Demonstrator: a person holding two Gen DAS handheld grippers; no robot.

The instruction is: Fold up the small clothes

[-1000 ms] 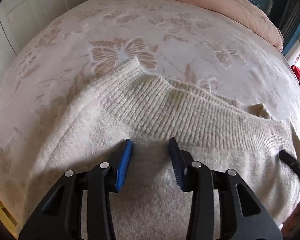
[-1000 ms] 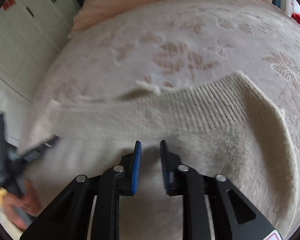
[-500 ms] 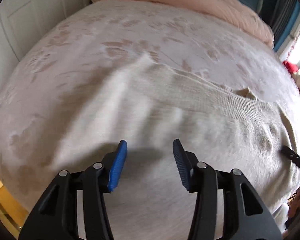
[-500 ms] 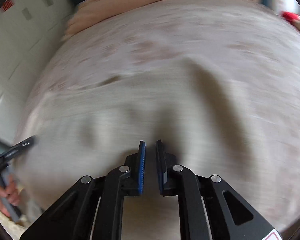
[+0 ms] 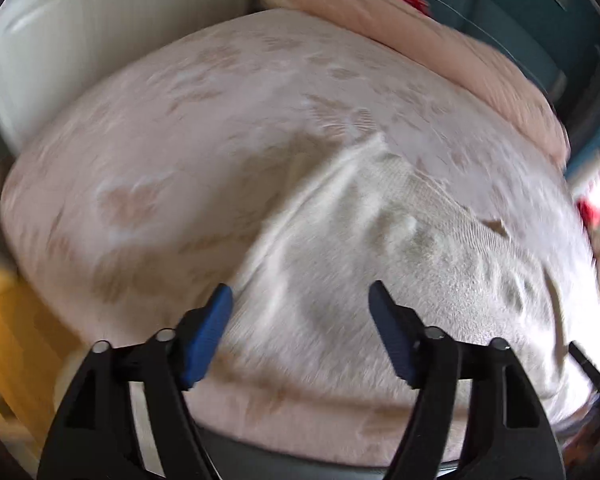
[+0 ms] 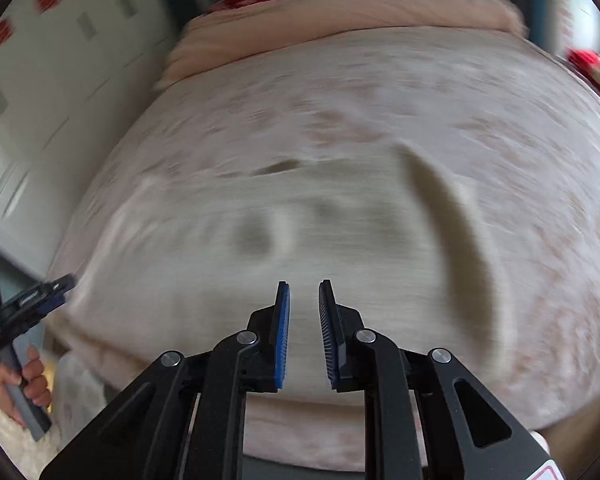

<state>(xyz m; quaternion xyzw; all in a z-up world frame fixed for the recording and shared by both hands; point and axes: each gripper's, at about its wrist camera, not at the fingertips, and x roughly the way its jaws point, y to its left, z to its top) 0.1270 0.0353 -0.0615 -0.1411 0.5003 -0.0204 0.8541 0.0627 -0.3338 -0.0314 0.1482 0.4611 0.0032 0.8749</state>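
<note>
My left gripper [image 5: 300, 300] hangs with its blue pads spread wide, nothing between them. My right gripper [image 6: 304, 304] shows a narrow gap, gripping nothing. Just beyond both, the cream sweater [image 5: 380, 264] lies flat on the floral bedspread [image 5: 180, 140]. A pink blanket [image 6: 340, 20] lies bunched along the far edge.

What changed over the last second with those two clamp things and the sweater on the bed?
Both tools pulled back toward the near edge of the bed, so the sweater now looks farther away. The left tool opened wider; the right tool narrowed midway, then parted slightly again. Neither grips anything. The sweater stays spread on the bed, though blur hides small shifts.
</note>
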